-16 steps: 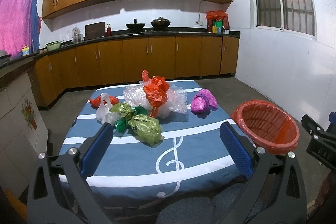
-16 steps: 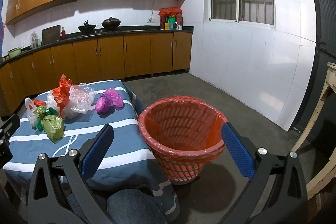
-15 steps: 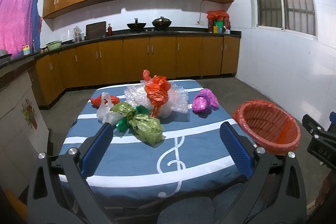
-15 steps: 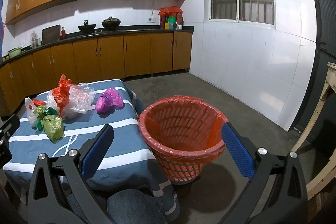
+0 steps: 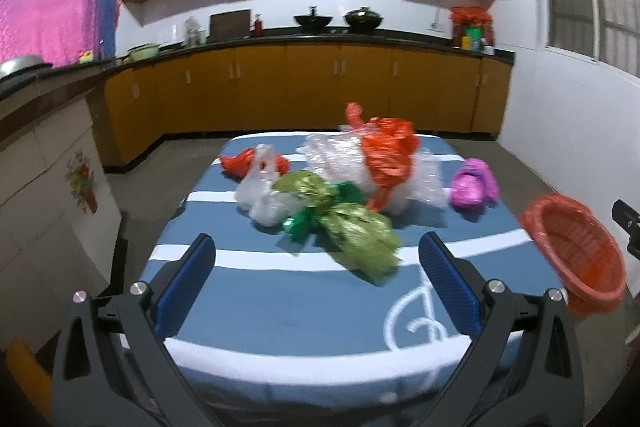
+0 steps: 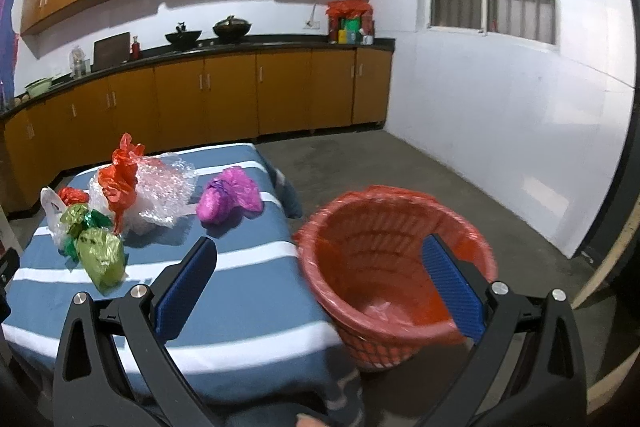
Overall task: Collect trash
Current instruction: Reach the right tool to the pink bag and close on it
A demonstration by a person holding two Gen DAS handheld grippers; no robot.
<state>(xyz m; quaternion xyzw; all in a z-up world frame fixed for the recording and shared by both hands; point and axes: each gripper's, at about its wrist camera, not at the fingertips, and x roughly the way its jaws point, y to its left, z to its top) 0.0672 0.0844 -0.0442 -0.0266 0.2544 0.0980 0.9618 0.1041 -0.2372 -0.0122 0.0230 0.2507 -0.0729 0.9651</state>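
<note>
Task barely begun: bags [image 5: 352, 235] (at 12 o'clock) uncollected; basket [image 6: 396, 267] near-empty; left gripper [image 5: 316, 267], right gripper [image 6: 320, 271] fingers apart.

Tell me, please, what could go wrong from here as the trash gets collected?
The green foil wrapper is bunched with the white bag and bubble wrap; the open left claw may drag neighbours along. The light orange basket sits off the table's edge, so a nudge from the right claw might tip it.

No readable text or numbers anywhere; only a white treble clef sign [image 5: 416, 323] printed on the blue striped tablecloth [image 5: 280, 291].
</note>
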